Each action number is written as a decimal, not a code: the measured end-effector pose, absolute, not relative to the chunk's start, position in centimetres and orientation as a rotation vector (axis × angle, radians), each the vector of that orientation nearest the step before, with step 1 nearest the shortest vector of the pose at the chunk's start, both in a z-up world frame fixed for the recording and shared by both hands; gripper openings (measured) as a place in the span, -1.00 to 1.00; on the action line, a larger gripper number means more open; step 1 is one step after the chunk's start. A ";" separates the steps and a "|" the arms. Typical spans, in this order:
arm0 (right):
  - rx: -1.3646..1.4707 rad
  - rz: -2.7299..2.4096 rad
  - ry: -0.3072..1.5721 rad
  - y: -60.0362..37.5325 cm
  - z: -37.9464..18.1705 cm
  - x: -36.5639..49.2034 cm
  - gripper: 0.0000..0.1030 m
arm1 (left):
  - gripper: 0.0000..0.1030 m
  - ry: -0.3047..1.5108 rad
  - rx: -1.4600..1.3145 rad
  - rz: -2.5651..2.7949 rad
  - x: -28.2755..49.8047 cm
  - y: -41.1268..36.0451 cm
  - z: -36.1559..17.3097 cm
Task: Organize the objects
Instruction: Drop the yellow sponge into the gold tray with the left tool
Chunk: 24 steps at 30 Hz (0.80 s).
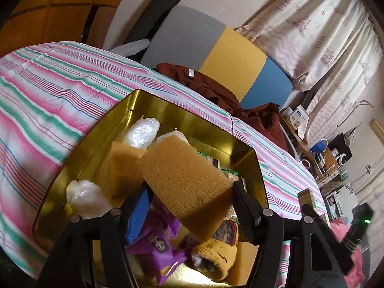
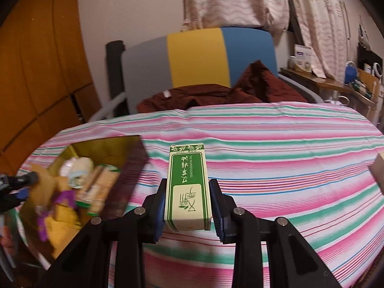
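My left gripper (image 1: pixel 189 192) is shut on an orange-brown sponge (image 1: pixel 187 180) and holds it above the gold tin box (image 1: pixel 182 105). The tin holds two plastic-wrapped white bundles (image 1: pixel 141 133), a purple packet (image 1: pixel 158 242), a yellow knitted item (image 1: pixel 216 256) and other small things. My right gripper (image 2: pixel 188 206) is shut on a green and cream essential-oil carton (image 2: pixel 187 187), held above the striped cloth to the right of the tin (image 2: pixel 134 168).
The striped pink, green and white cloth (image 2: pixel 276 156) covers the surface. A dark red garment (image 2: pixel 204 96) lies at the far edge before a grey, yellow and blue board (image 2: pixel 196 55). A cluttered side shelf (image 2: pixel 336 81) stands at right.
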State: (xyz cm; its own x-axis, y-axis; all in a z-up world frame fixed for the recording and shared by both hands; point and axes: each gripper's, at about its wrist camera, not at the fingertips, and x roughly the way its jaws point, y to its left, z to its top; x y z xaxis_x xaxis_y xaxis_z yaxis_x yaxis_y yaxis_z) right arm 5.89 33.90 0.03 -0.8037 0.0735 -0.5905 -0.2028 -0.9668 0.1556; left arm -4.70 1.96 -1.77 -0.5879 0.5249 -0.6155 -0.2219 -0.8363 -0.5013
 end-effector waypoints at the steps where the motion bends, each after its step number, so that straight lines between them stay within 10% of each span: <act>1: -0.912 2.850 0.326 33.4 0.3 5.9 -0.37 | 0.30 -0.519 -1.118 2.405 -5.0 2.2 -1.9; 9: -0.891 2.957 0.287 29.5 2.3 5.6 -0.37 | 0.79 -0.506 -1.243 2.404 -7.1 3.1 -3.5; 24: -1.025 3.073 0.258 24.1 2.3 3.3 -0.37 | 0.94 -0.506 -1.178 2.690 -2.4 -2.8 -2.5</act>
State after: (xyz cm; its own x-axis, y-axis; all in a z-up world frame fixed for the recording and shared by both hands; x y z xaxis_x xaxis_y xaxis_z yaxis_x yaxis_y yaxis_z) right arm 3.32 24.06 2.30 -0.7956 -0.1517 -0.5865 0.0519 -0.9817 0.1834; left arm -2.42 -2.79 -2.54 -0.6763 0.2792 -0.6816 -0.0125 -0.9296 -0.3683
